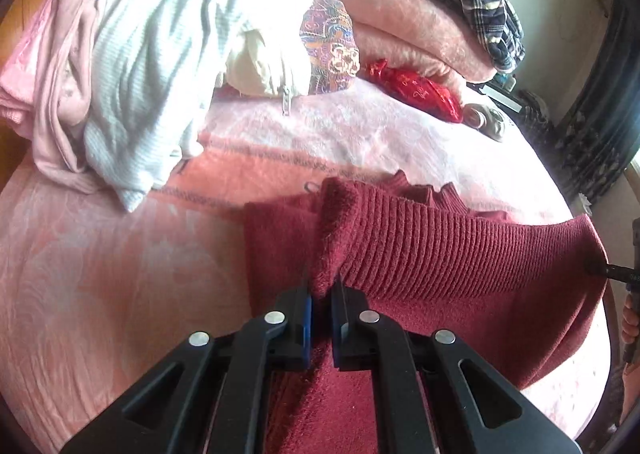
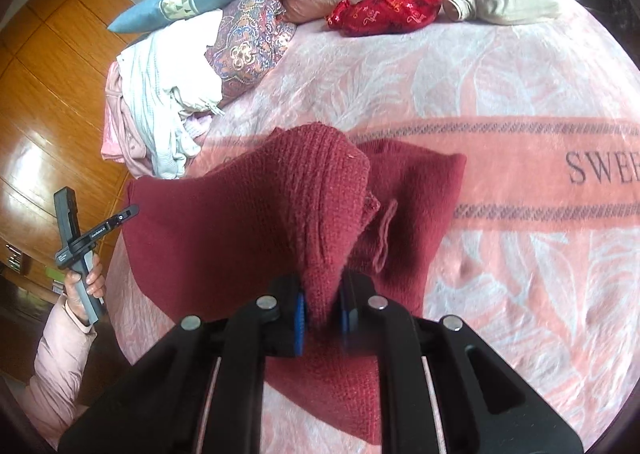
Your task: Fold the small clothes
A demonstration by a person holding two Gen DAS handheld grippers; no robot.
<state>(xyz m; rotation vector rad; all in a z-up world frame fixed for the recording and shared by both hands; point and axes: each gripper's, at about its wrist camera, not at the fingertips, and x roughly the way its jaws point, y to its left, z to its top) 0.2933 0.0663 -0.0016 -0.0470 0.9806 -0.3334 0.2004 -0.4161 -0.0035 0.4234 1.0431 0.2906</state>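
Lettering on the pink blanket (image 2: 500, 66) reads "SWEE" before the frame edge cuts it off; it sits on the salmon band to the right of your right gripper (image 2: 322, 308). Small white print runs along the arm of your left gripper (image 2: 134, 209) as seen from the right wrist, too small to read. The cream cushion (image 2: 508, 4) at the far right carries a dark round mark and some print, also illegible, and the red bag (image 2: 384, 14) beside it has gold characters you cannot make out.

Your dark red sweater (image 1: 460, 254) lies on the bed, in the near middle, with its near edge lifted off the blanket. That ribbed edge stretches left to right between your two grippers, and the body of the sweater trails away from it toward the far side, where the neck shows.

Your left gripper's fingers (image 1: 300, 306) are pressed together on a bunched corner of the sweater. Your right gripper's fingers (image 2: 298, 312) pinch the other corner the same way, cloth gathered between the blue pads.

A heap of white and pink clothes (image 1: 152, 66) sits at the far left.
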